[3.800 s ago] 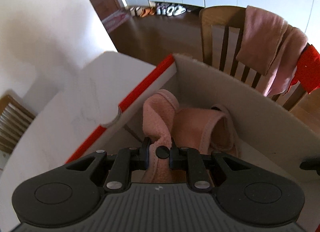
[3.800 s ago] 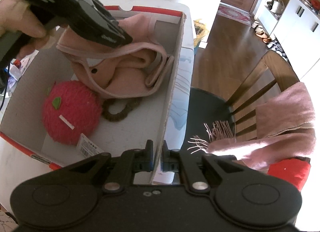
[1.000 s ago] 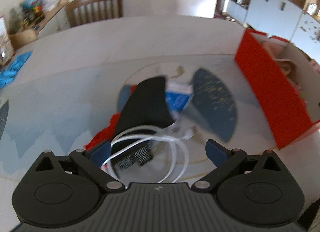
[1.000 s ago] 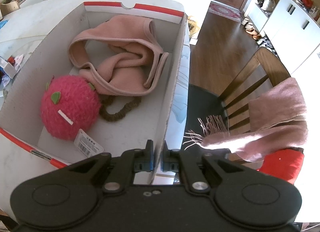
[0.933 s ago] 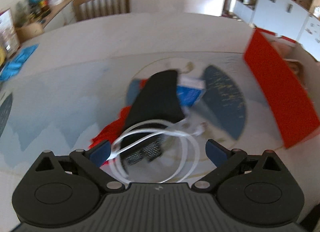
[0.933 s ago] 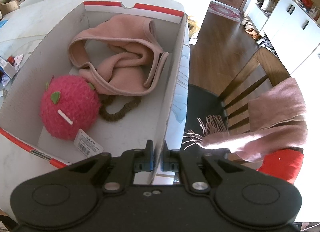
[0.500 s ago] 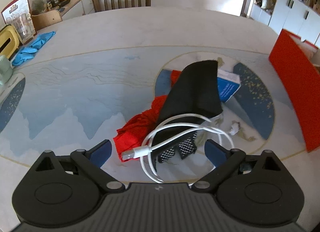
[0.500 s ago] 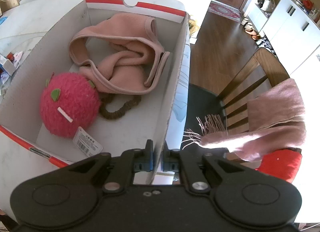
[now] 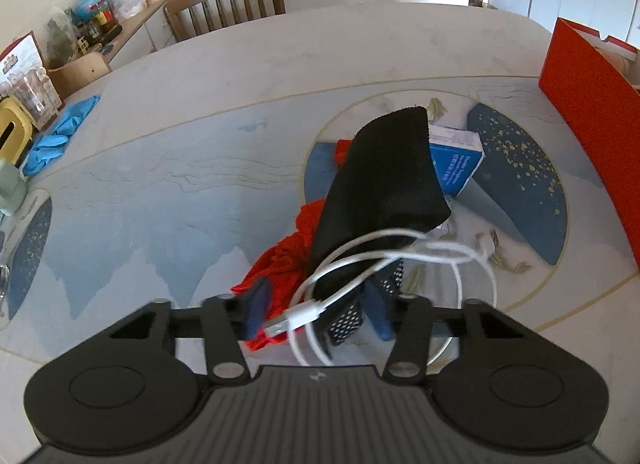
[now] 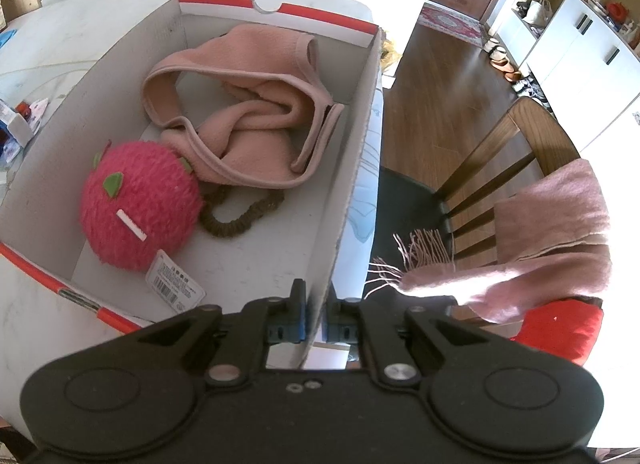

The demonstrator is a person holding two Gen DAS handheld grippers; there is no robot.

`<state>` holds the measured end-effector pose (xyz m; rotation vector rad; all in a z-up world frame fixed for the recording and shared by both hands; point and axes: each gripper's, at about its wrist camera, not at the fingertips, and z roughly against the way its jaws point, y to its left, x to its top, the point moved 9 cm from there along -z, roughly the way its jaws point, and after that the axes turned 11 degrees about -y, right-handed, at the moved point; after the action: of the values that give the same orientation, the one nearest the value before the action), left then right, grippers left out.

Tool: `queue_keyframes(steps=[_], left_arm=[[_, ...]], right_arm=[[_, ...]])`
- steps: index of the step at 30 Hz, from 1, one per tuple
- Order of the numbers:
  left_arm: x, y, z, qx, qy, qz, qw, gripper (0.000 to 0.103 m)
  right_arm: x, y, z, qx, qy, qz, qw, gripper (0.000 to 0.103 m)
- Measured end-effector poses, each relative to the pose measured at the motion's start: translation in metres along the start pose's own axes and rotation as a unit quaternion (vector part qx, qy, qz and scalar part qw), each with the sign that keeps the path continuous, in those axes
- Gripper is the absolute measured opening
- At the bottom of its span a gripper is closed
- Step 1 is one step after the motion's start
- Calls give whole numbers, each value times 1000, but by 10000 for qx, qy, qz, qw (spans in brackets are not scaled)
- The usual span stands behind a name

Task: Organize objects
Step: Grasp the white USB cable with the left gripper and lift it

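On the table: the patterned blue-and-white round tabletop (image 9: pixel 168 168) carries a small heap of loose things near its middle.
Left gripper: the left gripper (image 9: pixel 318 314) hovers low over the heap with its blue-padded fingers (image 9: pixel 256 310) partly apart; the coiled white USB cable (image 9: pixel 384 260) and the lower end of the black cloth lie in the gap between them, but the pads are not yet pressed onto either.
Heap: a long black fabric pouch with a dotted mesh end (image 9: pixel 384 188) lies across a crumpled red cloth (image 9: pixel 288 260); a blue-and-white cardboard packet (image 9: pixel 456 160) sits just beside it on the far side.
Box: the open red-and-white cardboard box (image 10: pixel 348 184) stands at the table's edge, well apart from the heap, seen as a red wall in the left wrist view.
Right gripper: the right gripper (image 10: pixel 314 314) has its fingers pinched together on the near corner of the box's side wall.
Inside the box: a folded pink fleece garment (image 10: pixel 256 120), a fuzzy pink plush ball with green leaves and a paper tag (image 10: pixel 138 204), and a brown elastic hair band (image 10: pixel 244 216) touching both.
Beside the table: a wooden chair (image 10: pixel 508 152) draped with a pink fringed scarf (image 10: pixel 548 232).
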<state>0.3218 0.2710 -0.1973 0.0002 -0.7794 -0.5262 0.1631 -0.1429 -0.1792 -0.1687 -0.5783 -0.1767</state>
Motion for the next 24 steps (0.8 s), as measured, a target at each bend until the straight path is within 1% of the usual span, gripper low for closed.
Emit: queue_keyframes(steps=[4, 5, 9, 11, 15, 19, 24], left_arm=[[-2, 2, 7, -7, -87, 17, 10000, 23], [-2, 1, 10, -41, -122, 43, 9999, 15], [0, -2, 21, 6, -313, 4, 9995, 13], [2, -5, 28, -8, -399, 65, 9992, 13], [9, -13, 46, -106, -585, 150, 9981, 12], [21, -26, 69, -270, -851, 238, 9957, 11], [43, -49, 91, -485, -1157, 173, 9920, 10]], right_arm=[[0, 0, 0, 5, -5, -1, 10000, 6], [0, 0, 0, 8, -6, -10, 10000, 6], [1, 0, 0, 19, -19, -12, 10000, 6], [1, 1, 0, 26, -23, -20, 10000, 6], [1, 1, 0, 51, -37, -24, 10000, 6], [1, 2, 0, 61, -54, -18, 10000, 6], [1, 2, 0, 96, -88, -8, 9999, 6]])
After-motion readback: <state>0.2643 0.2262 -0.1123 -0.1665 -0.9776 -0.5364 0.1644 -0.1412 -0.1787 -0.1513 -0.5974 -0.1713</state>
